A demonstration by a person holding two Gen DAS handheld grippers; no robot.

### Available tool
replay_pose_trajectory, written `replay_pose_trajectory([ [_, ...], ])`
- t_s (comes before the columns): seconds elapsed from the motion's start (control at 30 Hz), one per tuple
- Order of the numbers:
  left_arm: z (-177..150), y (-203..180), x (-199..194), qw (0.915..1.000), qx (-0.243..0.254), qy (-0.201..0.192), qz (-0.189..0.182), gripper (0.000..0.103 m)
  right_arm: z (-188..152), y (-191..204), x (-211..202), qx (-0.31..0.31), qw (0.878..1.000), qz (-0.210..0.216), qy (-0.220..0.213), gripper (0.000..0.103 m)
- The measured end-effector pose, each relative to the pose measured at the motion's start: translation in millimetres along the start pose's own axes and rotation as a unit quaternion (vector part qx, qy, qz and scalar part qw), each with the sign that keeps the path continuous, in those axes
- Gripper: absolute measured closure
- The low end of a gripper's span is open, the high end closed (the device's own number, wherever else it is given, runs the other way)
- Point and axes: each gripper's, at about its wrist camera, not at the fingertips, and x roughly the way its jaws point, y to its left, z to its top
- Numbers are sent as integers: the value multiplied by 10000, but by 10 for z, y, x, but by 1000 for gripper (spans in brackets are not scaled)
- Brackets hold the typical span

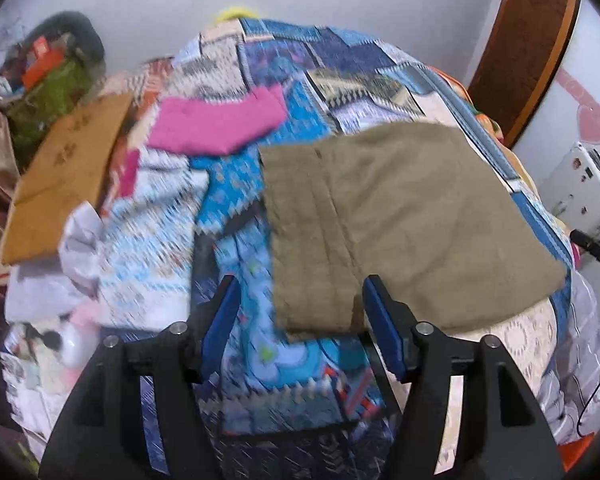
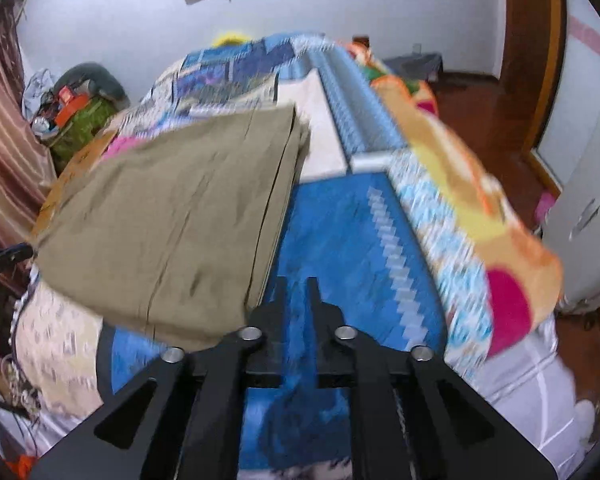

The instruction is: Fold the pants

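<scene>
Olive-khaki pants (image 1: 400, 216) lie folded into a flat rectangle on the patterned blue bedspread (image 1: 240, 184). My left gripper (image 1: 300, 304) is open, its blue-padded fingers (image 1: 224, 320) wide apart and held above the near left corner of the pants, holding nothing. In the right wrist view the same pants (image 2: 172, 216) lie to the left. My right gripper (image 2: 298, 292) has its jaws nearly together, over blue bedspread (image 2: 352, 240) just right of the pants' edge, with nothing between them.
A folded pink garment (image 1: 216, 124) lies beyond the pants. A cardboard box (image 1: 64, 172) and a white cloth (image 1: 80, 240) sit at the left bed edge. An orange patterned blanket (image 2: 480, 208) drapes the right edge. A white appliance (image 2: 584, 208) stands to the right.
</scene>
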Motion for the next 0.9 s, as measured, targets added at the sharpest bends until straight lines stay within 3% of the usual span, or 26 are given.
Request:
replay_pose_trajectory([
  [0.07, 147, 62, 17, 9999, -50, -62, 99, 37, 139, -28, 1, 10, 9999, -11, -136, 63],
  [0.1, 220, 86, 37, 9998, -83, -79, 133, 37, 231, -26, 5, -19, 9997, -3, -242, 61],
  [0.27, 589, 178, 285, 9997, -161, -91, 177, 35, 616, 6, 193, -165, 9991, 161, -366, 61],
  [0.47, 932, 221, 829, 9994, -140, 314, 4, 34, 994, 58, 731, -248, 9989, 367, -117, 60],
  [0.67, 1038, 321, 1283, 9956, -340, 743, -448, 34, 1210, 11, 1344, -144, 9974, 534, 452, 60],
  [0.77, 1015, 375, 1390, 9941, -417, 754, -661, 34, 1208, -30, 1750, 54, 9891, 781, 1245, 57],
  [0.83, 988, 427, 1417, 9928, -537, 707, -800, 39, 1198, -19, 1764, -24, 9902, 861, 1103, 57],
  [0.9, 969, 489, 1445, 9904, -744, 693, -937, 46, 1176, 15, 1739, -194, 9917, 805, 988, 64],
])
